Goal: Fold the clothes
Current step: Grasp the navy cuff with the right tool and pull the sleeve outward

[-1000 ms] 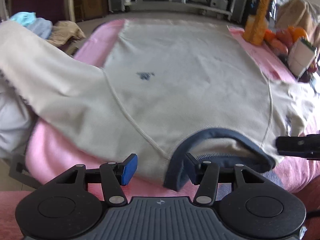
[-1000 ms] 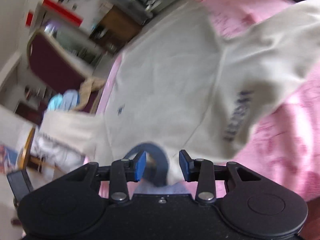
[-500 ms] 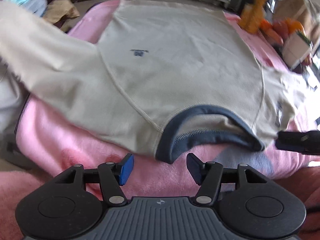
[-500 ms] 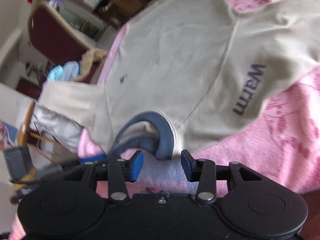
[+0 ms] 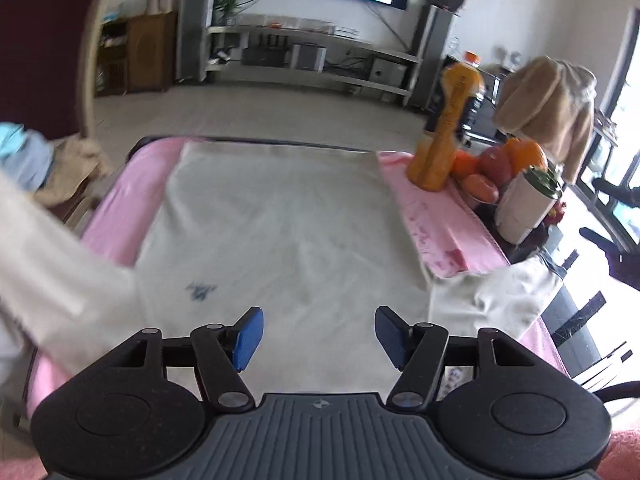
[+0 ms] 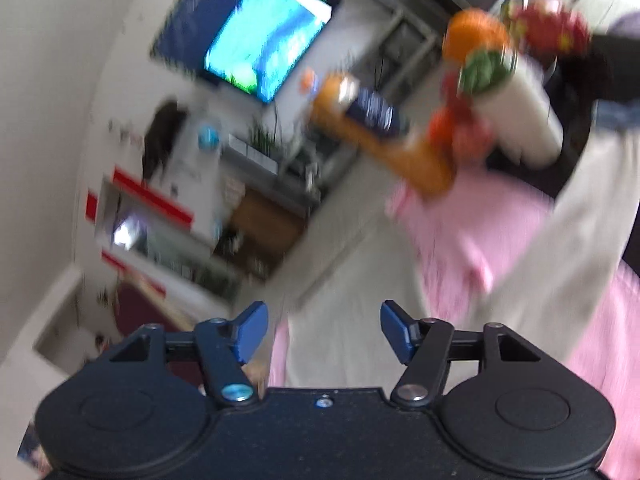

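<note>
The left gripper (image 5: 316, 338) and right gripper (image 6: 320, 338) both gape wide, holding nothing; the sweatshirt (image 5: 280, 236) lies at 12 o'clock.

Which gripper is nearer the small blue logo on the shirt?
Left. The left gripper hovers open over the shirt, the logo just ahead-left of its fingers. The right gripper shows no logo in its blurred view.

Cream sweatshirt (image 5: 280, 232) w/ navy logo, pink blanket (image 5: 440, 220).
</note>
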`<state>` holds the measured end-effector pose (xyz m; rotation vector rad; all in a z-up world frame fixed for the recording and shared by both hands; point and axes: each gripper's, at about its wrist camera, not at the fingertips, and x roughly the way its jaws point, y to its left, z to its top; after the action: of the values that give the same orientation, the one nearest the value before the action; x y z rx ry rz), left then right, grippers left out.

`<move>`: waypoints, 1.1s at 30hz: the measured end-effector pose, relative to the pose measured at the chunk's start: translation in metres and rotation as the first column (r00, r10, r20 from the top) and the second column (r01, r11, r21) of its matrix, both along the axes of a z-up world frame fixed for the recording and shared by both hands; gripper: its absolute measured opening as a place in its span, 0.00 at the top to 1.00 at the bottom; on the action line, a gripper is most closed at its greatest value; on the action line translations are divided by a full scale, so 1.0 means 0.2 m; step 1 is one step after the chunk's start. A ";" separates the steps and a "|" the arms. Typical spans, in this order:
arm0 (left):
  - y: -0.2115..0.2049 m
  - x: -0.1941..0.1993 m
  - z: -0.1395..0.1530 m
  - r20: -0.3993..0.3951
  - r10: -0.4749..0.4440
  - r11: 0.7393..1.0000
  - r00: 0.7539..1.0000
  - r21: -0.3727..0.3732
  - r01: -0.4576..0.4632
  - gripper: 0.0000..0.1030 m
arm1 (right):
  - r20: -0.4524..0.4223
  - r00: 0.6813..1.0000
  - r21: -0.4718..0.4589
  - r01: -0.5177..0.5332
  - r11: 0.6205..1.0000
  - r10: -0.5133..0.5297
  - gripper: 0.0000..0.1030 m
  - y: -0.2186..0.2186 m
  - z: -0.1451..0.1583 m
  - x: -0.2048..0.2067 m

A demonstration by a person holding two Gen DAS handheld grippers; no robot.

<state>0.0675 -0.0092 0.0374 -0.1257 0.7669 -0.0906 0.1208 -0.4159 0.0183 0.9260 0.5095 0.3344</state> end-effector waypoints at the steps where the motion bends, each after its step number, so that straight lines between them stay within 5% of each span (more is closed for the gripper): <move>1: -0.05 0.03 -0.01 -0.008 -0.011 1.000 1.000 0.017 0.011 0.40 | 0.015 0.999 -0.014 0.034 0.999 -0.034 0.39 -0.02 -0.01 0.02; 5: -0.23 0.12 -0.16 -0.091 -0.064 0.995 0.994 0.067 0.070 0.42 | 0.009 0.985 -0.105 0.173 0.979 -0.173 0.39 -0.17 -0.14 0.13; 10: -0.45 0.21 -0.32 -0.168 -0.134 0.986 0.977 0.081 0.149 0.45 | -0.127 0.933 -0.046 0.334 0.941 -0.337 0.46 -0.48 -0.37 0.22; 18: -0.88 0.34 -0.49 -0.192 -0.280 0.950 0.941 0.089 0.301 0.69 | -0.268 0.830 -0.027 0.502 0.865 -0.490 0.67 -0.78 -0.59 0.28; 26: -1.06 0.33 -0.61 -0.260 -0.406 0.880 0.876 0.149 0.451 0.62 | -0.304 0.791 -0.094 0.531 0.842 -0.532 0.67 -0.88 -0.69 0.41; 29: -1.04 0.32 -0.57 -0.259 -0.369 0.899 0.893 0.143 0.413 0.50 | -0.311 0.776 -0.128 0.539 0.833 -0.549 0.66 -0.91 -0.71 0.46; 33: -0.99 0.33 -0.49 -0.214 -0.286 0.940 0.934 0.129 0.317 0.48 | -0.309 0.772 -0.219 0.511 0.831 -0.556 0.66 -0.92 -0.73 0.54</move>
<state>0.1330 -0.2076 -0.0607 0.1427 0.9804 -0.3123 0.2297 -0.5997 -0.1269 0.9745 0.5691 -0.3989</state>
